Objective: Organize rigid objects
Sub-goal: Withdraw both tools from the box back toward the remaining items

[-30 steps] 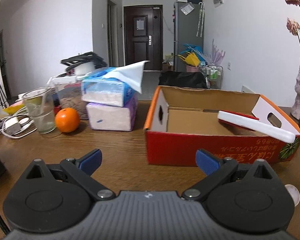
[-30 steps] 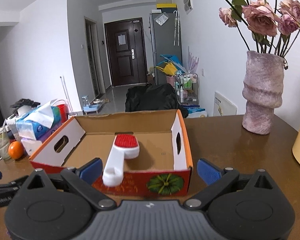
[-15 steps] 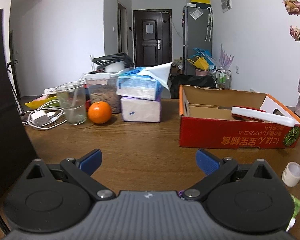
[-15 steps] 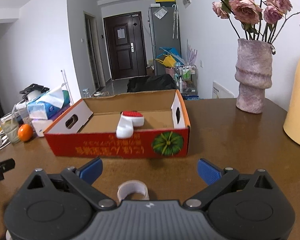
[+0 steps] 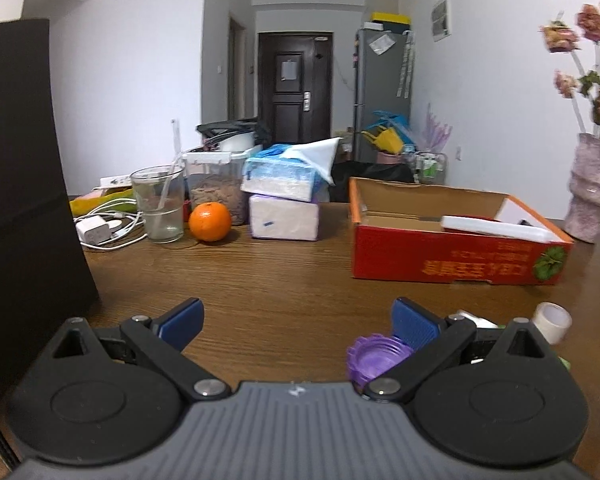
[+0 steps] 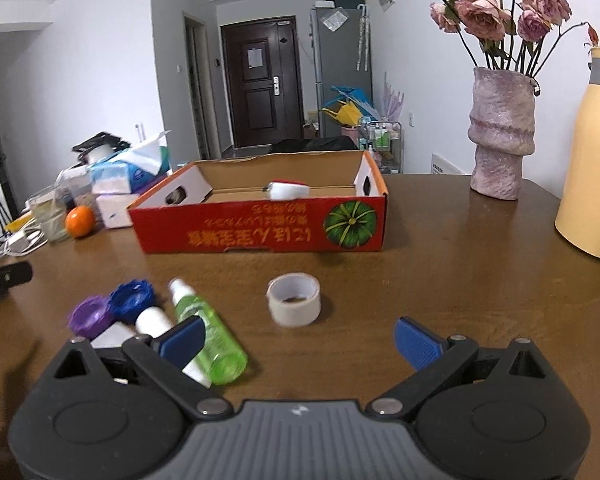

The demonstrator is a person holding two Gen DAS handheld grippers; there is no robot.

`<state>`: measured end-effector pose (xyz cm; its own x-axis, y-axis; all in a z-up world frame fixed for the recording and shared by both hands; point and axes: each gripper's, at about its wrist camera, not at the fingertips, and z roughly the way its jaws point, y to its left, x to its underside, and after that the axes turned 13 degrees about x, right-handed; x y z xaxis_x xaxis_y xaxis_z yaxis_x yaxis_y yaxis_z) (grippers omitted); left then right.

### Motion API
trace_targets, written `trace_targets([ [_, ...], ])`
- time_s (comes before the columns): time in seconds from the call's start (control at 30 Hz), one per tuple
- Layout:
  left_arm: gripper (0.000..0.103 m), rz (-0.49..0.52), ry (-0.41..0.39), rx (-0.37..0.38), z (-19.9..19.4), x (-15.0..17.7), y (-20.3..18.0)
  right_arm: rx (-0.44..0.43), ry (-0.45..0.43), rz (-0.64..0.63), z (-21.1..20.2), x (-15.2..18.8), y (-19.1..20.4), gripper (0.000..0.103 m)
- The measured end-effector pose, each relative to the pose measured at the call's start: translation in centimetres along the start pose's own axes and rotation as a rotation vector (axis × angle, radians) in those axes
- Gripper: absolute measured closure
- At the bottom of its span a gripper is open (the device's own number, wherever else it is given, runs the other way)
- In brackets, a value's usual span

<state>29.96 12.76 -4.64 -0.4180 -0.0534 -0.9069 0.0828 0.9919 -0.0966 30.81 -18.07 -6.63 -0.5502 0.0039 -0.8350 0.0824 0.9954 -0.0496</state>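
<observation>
A red cardboard box (image 6: 260, 232) stands open on the wooden table and holds a white and red brush (image 6: 288, 190); the box also shows in the left wrist view (image 5: 456, 258) with the brush (image 5: 496, 227). In front of it lie a white tape roll (image 6: 294, 300), a green spray bottle (image 6: 208, 336), a white tube (image 6: 154, 322), a blue cap (image 6: 132, 300) and a purple cap (image 6: 90, 316). My right gripper (image 6: 298, 338) is open and empty, just short of the tape roll. My left gripper (image 5: 298, 318) is open and empty; the purple cap (image 5: 376, 360) lies by its right finger.
An orange (image 5: 210, 222), a glass (image 5: 160, 204), stacked tissue packs (image 5: 284, 200) and a charger with cables (image 5: 100, 230) sit at the back left. A black panel (image 5: 24, 200) stands at the left. A pink vase (image 6: 500, 136) and a yellow flask (image 6: 592, 168) stand at the right.
Both grippers have pulled back from the box toward the table's near side. The tape roll, bottle and caps have come into view. Both stay open.
</observation>
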Motion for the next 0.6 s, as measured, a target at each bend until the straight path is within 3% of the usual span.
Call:
trace_targets([
  [0.6,0.000,0.059,-0.007,0.067,-7.2,2.0,-4.0,-0.066,-0.004,-0.026,-5.5,3.3,0.0,0.002],
])
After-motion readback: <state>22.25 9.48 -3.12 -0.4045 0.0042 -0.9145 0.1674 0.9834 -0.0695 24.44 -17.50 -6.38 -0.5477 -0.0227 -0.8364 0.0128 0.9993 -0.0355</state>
